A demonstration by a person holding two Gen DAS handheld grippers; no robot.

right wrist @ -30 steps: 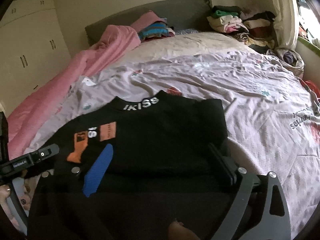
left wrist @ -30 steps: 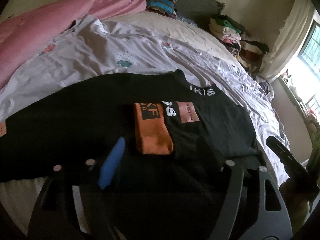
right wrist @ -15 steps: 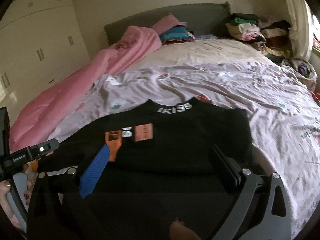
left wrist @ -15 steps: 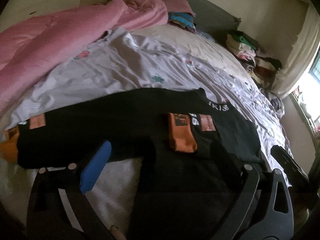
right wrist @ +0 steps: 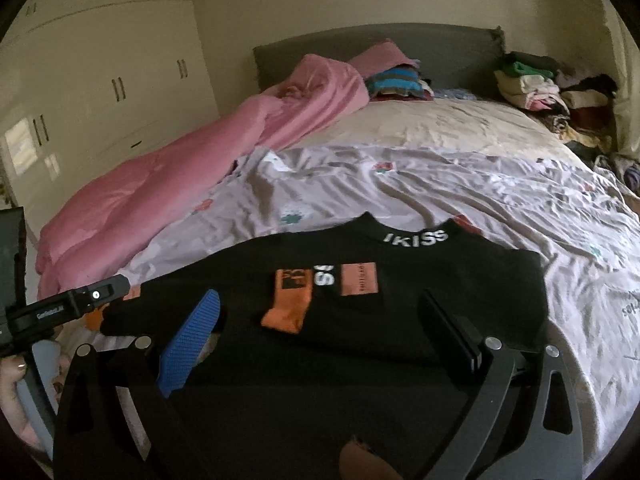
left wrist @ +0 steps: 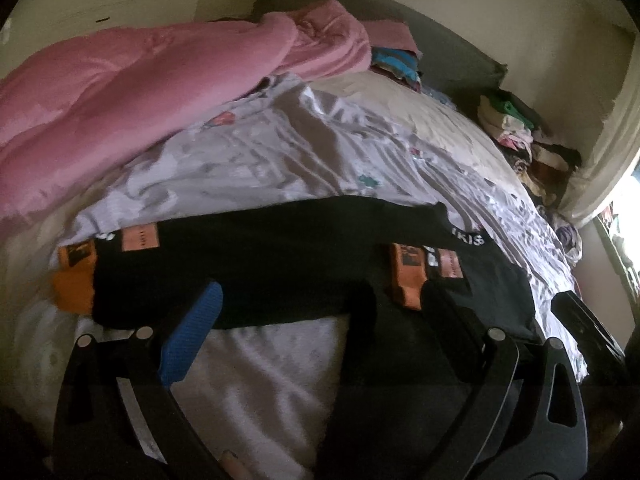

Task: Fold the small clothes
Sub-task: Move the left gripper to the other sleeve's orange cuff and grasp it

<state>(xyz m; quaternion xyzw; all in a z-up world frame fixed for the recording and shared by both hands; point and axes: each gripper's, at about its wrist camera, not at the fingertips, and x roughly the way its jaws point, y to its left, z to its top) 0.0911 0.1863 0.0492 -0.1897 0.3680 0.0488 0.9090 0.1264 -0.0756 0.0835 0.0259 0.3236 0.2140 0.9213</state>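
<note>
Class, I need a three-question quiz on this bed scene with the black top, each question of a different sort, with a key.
1. True or false: the left gripper clamps the black top.
2. Which sleeve is folded across the chest? A) the one with the orange cuff B) neither
3. Fill in: the collar reads ____.

Key: 1 false, its jaws stand open over it. 2 A. 3 IKISS.
</note>
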